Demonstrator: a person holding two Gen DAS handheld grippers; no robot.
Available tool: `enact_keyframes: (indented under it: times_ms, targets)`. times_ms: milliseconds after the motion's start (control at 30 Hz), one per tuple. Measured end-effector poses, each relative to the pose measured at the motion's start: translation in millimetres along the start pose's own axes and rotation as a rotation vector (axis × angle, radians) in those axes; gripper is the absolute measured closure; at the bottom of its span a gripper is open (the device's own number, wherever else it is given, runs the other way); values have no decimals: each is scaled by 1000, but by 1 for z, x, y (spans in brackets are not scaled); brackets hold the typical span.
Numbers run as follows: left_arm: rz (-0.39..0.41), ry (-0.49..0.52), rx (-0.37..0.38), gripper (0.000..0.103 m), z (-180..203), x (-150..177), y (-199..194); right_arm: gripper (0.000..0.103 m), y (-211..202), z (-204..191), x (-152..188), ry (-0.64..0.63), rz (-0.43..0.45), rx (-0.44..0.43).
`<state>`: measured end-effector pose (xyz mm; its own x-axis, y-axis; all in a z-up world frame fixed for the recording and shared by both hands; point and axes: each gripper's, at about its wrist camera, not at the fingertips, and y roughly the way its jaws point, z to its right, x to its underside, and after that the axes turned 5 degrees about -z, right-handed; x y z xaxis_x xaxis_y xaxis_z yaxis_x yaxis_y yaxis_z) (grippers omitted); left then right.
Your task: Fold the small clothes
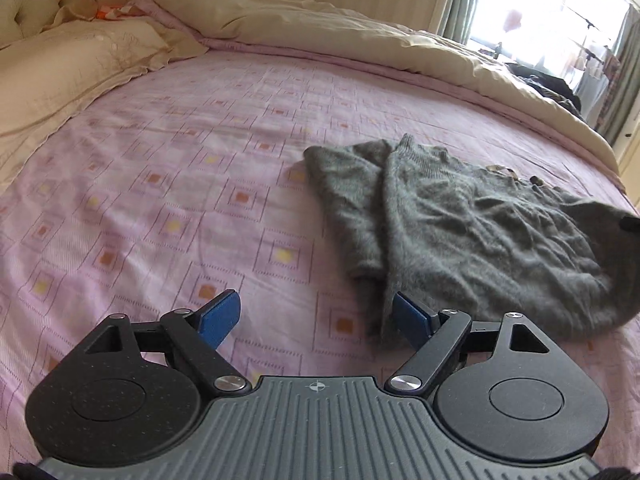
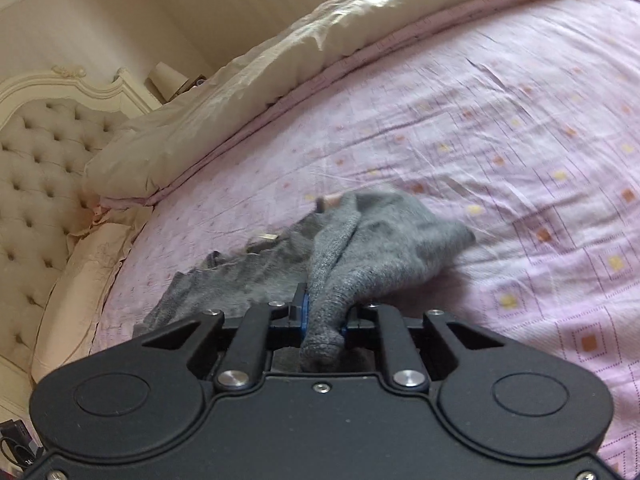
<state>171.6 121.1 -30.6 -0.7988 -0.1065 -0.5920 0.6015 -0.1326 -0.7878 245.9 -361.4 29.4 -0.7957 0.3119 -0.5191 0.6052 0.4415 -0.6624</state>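
A grey knitted sweater [image 1: 460, 224] lies partly folded on the pink patterned bedsheet [image 1: 180, 184], to the right in the left wrist view. My left gripper [image 1: 316, 316] is open and empty, its blue pads just short of the sweater's near edge. In the right wrist view my right gripper [image 2: 323, 314] is shut on a bunched fold of the grey sweater [image 2: 360, 240] and holds it slightly lifted. The rest of the garment trails onto the sheet [image 2: 520, 140]. A small tag [image 2: 266, 237] shows at its collar.
A cream duvet [image 1: 320, 28] is bunched along the far side of the bed. A cream pillow [image 1: 72, 68] and tufted headboard [image 2: 36, 168] are at the bed's head. Dark clothes [image 1: 548, 88] lie near the bright window.
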Motion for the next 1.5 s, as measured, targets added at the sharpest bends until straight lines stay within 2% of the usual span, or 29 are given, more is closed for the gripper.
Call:
enact_keyframes:
  times_ms: [100, 167, 333, 467, 567, 633, 700, 800, 900, 1100, 1167, 1267, 1367, 1500]
  targets:
    - [-5, -12, 25, 20, -11, 11, 2, 81, 3, -52, -7, -87, -3, -24]
    - [18, 10, 31, 20, -12, 18, 3, 81, 11, -92, -6, -151, -18, -51]
    - [56, 13, 27, 18, -9, 26, 3, 81, 54, -173, 19, -291, -91, -90]
    - [83, 45, 7, 18, -4, 32, 3, 81, 109, -221, 57, -417, -189, -55]
    - [99, 65, -8, 18, -1, 36, 4, 79, 137, -240, 87, -509, -227, 3]
    - [103, 68, -9, 18, -1, 37, 3, 71, 145, -242, 96, -527, -235, -8]
    - [105, 69, -4, 18, -1, 37, 2, 56, 139, -239, 100, -504, -210, -91]
    - [110, 76, 5, 18, -2, 38, 1, 56, 118, -228, 93, -445, -145, -224]
    - [104, 78, 12, 18, -3, 38, 0, 56, 95, -217, 78, -420, -53, -257]
    - [47, 45, 80, 19, -16, 36, -20, 56, 60, -164, 62, -354, 30, -171]
    - [64, 24, 106, 19, -19, 37, -36, 56, 51, -148, 66, -368, 50, -130]
    - [124, 87, 96, 19, -6, 33, -63, 56, 43, -131, 78, -403, 87, -65]
    - [194, 176, 97, 19, 19, 19, -82, 56, 38, -123, 91, -425, 115, -42]
    - [227, 275, 114, 19, 57, -8, -79, 54, 34, -117, 104, -455, 133, -38]
